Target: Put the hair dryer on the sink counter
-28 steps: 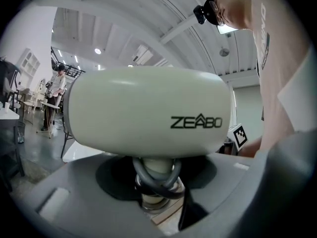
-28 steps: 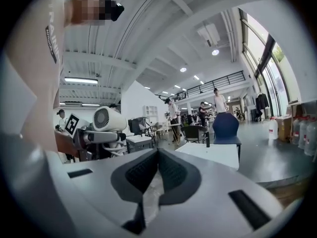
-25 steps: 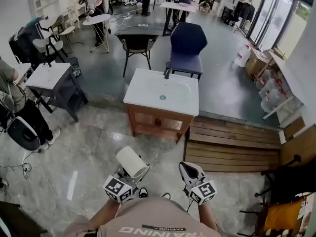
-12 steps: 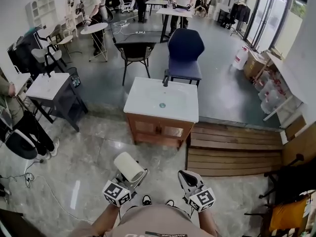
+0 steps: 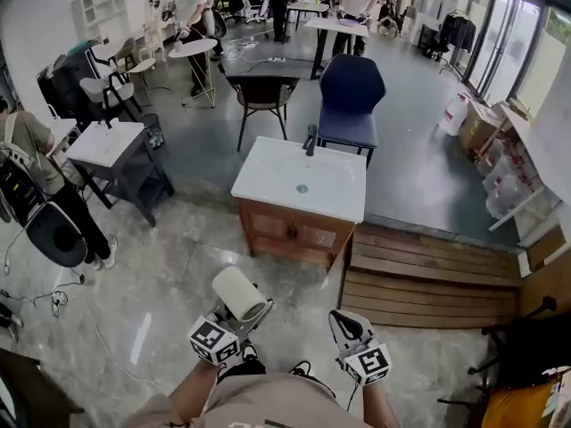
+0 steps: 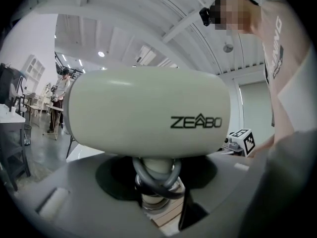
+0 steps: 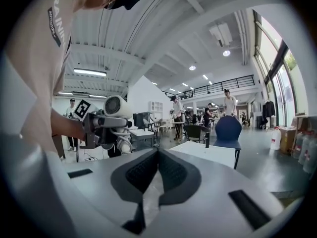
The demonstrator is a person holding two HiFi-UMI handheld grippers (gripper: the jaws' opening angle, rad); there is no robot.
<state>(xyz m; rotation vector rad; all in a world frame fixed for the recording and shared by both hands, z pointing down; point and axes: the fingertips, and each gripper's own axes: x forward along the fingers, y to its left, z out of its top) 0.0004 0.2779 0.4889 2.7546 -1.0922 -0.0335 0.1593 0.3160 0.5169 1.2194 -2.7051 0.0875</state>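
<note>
Hair dryer (image 5: 239,294) short of sink counter (image 5: 337,196); chair (image 5: 351,92) beyond.

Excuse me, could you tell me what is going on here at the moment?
A person holds a gripper in each hand. The left gripper is clamped on the handle of a cream hair dryer, held out in front of the body. The right gripper is closed and empty. The white sink counter on its wooden cabinet stands ahead across the floor; the dryer is not yet on it.
</note>
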